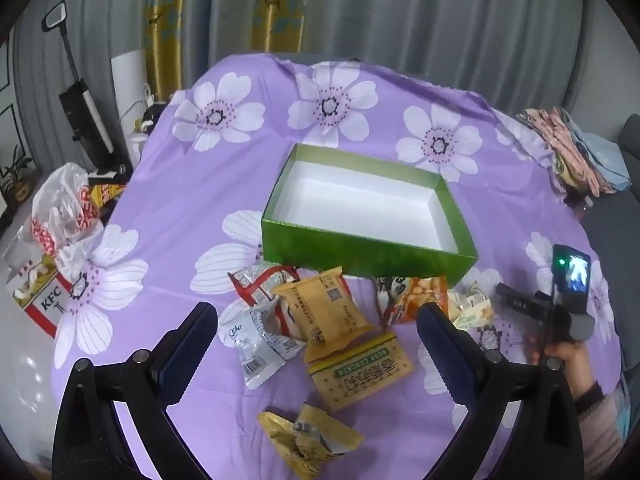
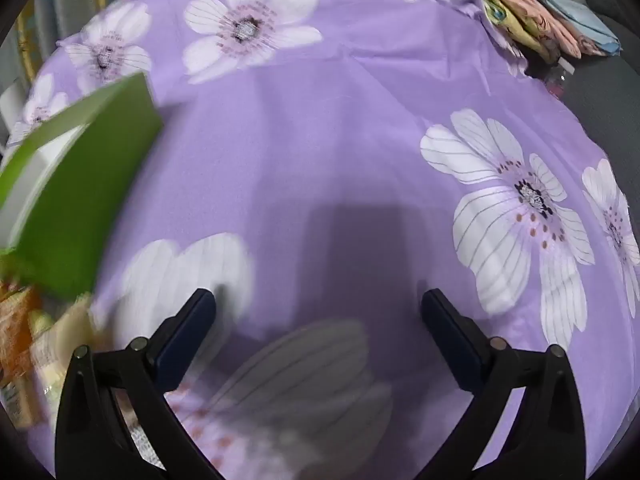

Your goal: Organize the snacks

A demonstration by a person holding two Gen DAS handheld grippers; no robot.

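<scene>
Two grippers: both are seen with jaws spread wide and nothing between the pads.
Left gripper (image 1: pixel 316 320): held above the near part of the table, tilted down toward the snack pile; no packet is touched.
Right gripper (image 2: pixel 318 308): held over bare purple cloth, to the right of the box; nothing is gripped or touched, and its view is partly blurred.
Snack packets: a loose cluster is laid just near of the box, between the left gripper's fingers as seen from its camera.
Orange-yellow packet (image 1: pixel 326 310): at the centre of the pile, lying partly over a red-and-white packet (image 1: pixel 260 282).
White packet (image 1: pixel 260 348): to the left, beside the left finger.
Yellow cracker pack (image 1: pixel 360 372): nearer, green-lettered.
Crumpled yellow wrapper (image 1: pixel 308 440): nearest of all.
Orange printed packet (image 1: pixel 412 296): on the right, against the box's near wall.
Green box (image 1: pixel 360 256): open-topped, white inside, nothing seen in it, set at mid-table.
Tablecloth (image 1: pixel 400 92): purple with large white flowers.
Hand (image 1: pixel 564 354): seen at the right edge, holding the other device.
</scene>
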